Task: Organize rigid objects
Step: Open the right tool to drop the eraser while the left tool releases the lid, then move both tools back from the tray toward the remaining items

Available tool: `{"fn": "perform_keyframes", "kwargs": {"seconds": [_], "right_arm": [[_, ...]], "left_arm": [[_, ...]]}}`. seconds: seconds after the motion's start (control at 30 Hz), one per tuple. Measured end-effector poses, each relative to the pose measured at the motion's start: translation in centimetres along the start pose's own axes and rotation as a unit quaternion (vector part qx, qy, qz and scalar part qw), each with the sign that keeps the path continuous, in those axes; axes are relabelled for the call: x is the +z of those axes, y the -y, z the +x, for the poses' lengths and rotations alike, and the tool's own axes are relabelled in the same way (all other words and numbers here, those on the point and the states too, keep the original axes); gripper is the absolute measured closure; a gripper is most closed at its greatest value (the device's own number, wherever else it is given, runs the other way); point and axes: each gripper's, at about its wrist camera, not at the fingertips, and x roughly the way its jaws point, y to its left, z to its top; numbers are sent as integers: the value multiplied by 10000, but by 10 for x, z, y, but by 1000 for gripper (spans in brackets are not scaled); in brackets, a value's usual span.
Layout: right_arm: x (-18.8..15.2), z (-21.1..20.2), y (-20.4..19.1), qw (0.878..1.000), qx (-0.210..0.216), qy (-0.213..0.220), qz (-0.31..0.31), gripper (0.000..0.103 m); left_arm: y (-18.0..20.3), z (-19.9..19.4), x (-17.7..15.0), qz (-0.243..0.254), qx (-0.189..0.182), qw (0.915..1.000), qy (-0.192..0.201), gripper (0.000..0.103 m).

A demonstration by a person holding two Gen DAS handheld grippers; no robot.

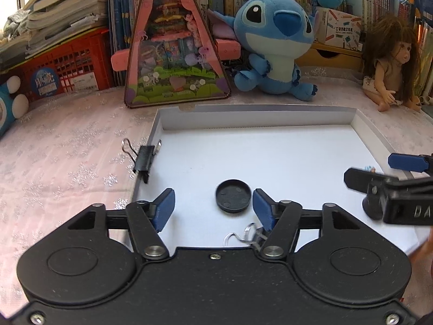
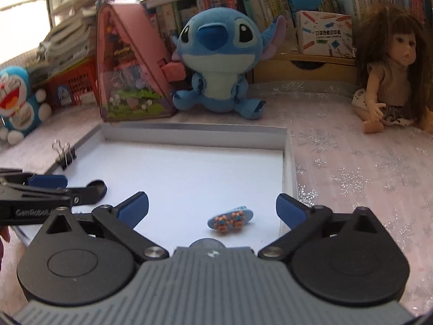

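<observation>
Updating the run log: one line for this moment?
left tongs: open, black cap between | right tongs: open, toy skateboard between | both lying in white tray

Daylight enters from the upper left behind the jaws, blowing out that corner in both views. The white tray (image 1: 270, 157) ahead glares softly, with faint shadows. Fisheye bending curves the edges; the right wrist view is hazier, its corners dark.

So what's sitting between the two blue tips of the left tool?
A round black cap lies on the white tray floor between them, untouched by either tip; the left wrist view shows it.
</observation>
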Motion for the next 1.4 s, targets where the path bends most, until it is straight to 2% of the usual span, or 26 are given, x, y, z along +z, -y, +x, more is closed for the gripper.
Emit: {"fn": "perform_keyframes", "kwargs": {"seconds": [0.17, 0.27, 0.43, 0.7, 1.27, 1.4], "right_arm": [[2, 4, 8, 9996, -12, 177, 215, 0], [2, 4, 13, 9989, 24, 311, 345, 0], [2, -5, 15, 9986, 39, 319, 422, 0], [-4, -38, 15, 9993, 14, 346, 167, 0], [-61, -100, 10, 9975, 116, 159, -680, 0], [-72, -106, 4, 9962, 160, 100, -850, 1]], "left_arm": [[0, 6, -1, 73, 280, 9995, 156, 30], [0, 5, -1, 48, 146, 9997, 170, 30], [6, -4, -3, 180, 171, 9991, 334, 28], [8, -41, -9, 176, -65, 9981, 581, 21], [-3, -111, -81, 41, -576, 9974, 425, 20], [0, -125, -95, 135, -715, 9965, 407, 24]]}}
